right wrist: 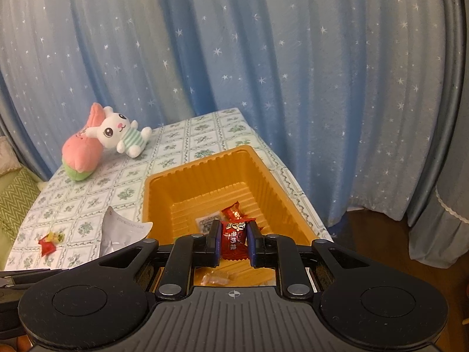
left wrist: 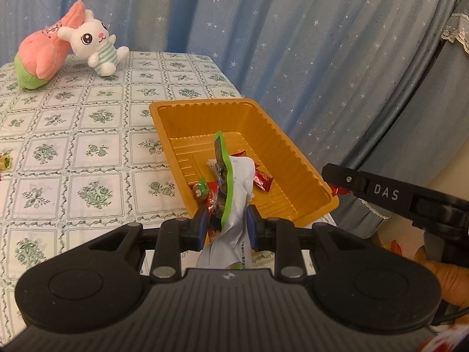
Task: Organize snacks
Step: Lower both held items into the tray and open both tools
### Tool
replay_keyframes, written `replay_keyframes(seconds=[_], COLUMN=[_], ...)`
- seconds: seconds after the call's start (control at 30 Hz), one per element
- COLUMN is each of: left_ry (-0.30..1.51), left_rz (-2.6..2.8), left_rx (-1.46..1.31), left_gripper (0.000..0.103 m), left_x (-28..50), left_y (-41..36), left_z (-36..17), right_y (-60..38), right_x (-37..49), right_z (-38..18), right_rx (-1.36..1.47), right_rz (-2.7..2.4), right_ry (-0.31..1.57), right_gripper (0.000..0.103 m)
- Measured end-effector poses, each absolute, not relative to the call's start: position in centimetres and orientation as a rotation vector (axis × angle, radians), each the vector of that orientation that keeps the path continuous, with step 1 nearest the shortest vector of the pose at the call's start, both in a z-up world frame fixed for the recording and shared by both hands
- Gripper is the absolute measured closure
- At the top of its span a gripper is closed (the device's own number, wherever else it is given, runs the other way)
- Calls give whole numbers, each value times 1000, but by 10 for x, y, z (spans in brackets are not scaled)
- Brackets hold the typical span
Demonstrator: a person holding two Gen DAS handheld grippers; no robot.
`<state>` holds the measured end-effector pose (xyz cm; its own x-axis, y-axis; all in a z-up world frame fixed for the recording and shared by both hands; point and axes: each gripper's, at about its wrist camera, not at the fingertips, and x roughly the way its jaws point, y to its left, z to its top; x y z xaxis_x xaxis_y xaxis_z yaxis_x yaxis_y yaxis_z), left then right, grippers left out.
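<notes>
Both views are lit softly and evenly, with only faint shadows. Straight lines are bent and corners darkened by fisheye distortion.

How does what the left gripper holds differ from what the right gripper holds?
The left gripper pinches a silver pouch with a green edge, crumpled and standing tall; the right gripper pinches a red candy wrapper, far smaller and flat. The pouch towers above its fingers; the candy barely clears them. Both hang over the orange tray.

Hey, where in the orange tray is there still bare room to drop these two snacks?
The orange tray is bare across its far half, toward the curtain. Its near half is crowded with red candies and a small packet.
</notes>
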<state>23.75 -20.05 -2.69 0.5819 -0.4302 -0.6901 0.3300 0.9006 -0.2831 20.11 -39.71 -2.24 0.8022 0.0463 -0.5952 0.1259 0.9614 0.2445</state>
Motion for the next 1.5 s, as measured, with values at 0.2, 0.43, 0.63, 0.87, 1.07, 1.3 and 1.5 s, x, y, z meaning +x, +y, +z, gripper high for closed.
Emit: replay_keyframes(seconds=[0.2, 0.43, 0.63, 0.87, 1.07, 1.3, 1.5], left_ry=[860, 879, 863, 834, 829, 824, 832], left_rz=[-453, -466, -471, -413, -388, -376, -370], left_rx=[-144, -154, -137, -97, -104, -109, -112], left_gripper=[79, 78, 66, 63, 60, 59, 58], left_x=[257, 279, 287, 277, 268, 265, 262], left_y=[-212, -228, -235, -220, -206, -198, -192], left_z=[-36, -45, -48, -46, -42, -38, -40], right_y=[-404, -414, -418, -419, -414, -410, -418], right_x=[223, 241, 247, 246, 244, 243, 248], right_z=[-30, -38, -41, -45, -48, -47, -50], right_rx=[275, 289, 303, 318, 333, 341, 443], right_rz=[-29, -35, -39, -29, -19, -3, 20], right_ry=[657, 673, 677, 688, 701, 711, 727], right_gripper=[85, 85, 85, 85, 85, 85, 82])
